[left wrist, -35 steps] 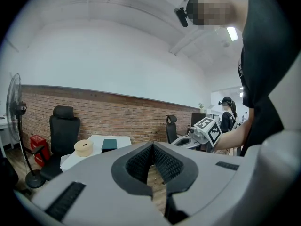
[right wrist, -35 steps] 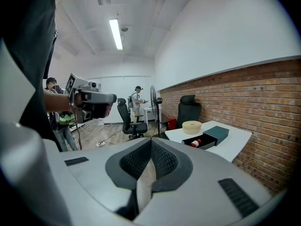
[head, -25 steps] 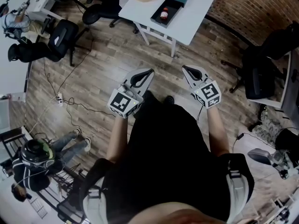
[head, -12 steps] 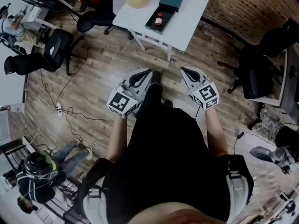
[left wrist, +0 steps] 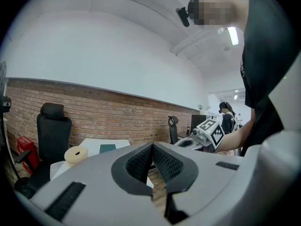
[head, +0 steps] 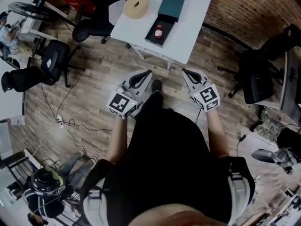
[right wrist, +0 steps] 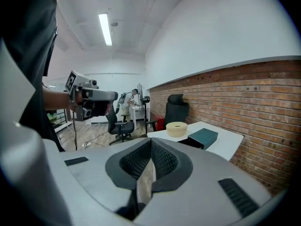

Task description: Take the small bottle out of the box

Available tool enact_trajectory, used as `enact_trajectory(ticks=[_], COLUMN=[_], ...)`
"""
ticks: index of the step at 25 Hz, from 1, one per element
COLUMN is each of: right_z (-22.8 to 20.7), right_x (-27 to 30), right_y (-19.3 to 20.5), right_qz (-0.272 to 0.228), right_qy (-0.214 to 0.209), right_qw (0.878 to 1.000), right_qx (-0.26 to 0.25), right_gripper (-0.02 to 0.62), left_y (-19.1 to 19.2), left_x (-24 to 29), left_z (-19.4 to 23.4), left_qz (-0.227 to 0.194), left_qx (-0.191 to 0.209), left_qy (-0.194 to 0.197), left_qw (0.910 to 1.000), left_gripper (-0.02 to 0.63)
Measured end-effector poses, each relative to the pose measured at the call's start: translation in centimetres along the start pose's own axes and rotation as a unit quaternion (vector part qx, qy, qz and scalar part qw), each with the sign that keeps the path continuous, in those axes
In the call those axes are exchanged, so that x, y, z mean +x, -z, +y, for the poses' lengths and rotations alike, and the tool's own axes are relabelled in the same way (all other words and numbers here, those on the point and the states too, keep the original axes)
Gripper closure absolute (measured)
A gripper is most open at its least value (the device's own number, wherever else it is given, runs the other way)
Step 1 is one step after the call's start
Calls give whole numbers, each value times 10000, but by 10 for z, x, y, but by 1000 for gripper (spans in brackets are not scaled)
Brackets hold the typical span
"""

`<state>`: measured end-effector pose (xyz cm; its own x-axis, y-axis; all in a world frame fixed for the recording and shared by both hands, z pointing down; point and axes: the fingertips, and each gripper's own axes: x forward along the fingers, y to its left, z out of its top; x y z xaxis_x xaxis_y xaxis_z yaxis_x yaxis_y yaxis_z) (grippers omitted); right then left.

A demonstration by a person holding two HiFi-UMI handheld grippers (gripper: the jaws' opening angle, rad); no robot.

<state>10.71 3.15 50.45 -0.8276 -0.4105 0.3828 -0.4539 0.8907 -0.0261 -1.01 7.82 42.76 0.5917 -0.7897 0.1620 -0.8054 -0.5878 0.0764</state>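
Left tool [head: 146,74] shut — small bottle [head: 158,31] well ahead.

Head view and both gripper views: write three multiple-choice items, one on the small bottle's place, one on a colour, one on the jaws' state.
1. Where is the small bottle?
A) in the open box on the white table
B) on the floor
C) on a black chair

2. What colour is the lid beside the box?
A) yellow
B) dark teal
C) red

3. How do the jaws of the left gripper and the right gripper stand?
A) wide apart
B) shut on the bottle
C) shut, empty

Answers:
1 A, the bottle lies inside the box.
2 B, the head view shows it teal.
3 C, each gripper view shows the pads together with nothing between.
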Motion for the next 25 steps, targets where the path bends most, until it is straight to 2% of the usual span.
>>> enact_trajectory(ticks=[12,19,25], right_z=[-62,-78,-93], right_x=[63,89,107], right_y=[-27,-38,-46], right_qz=[72,162,211], right_qy=[255,380,563], right_qw=[9996,9991,9982], right_qx=[76,61,43], right_gripper=[598,598,598], left_y=[-16,-5,-2], left_x=[61,75,86], left_z=[77,114,138], left_qz=[37,282,300], left_qx=[88,25,-4], left_qy=[436,455,653], left_qw=[9990,9986,9974], left_gripper=[588,588,587])
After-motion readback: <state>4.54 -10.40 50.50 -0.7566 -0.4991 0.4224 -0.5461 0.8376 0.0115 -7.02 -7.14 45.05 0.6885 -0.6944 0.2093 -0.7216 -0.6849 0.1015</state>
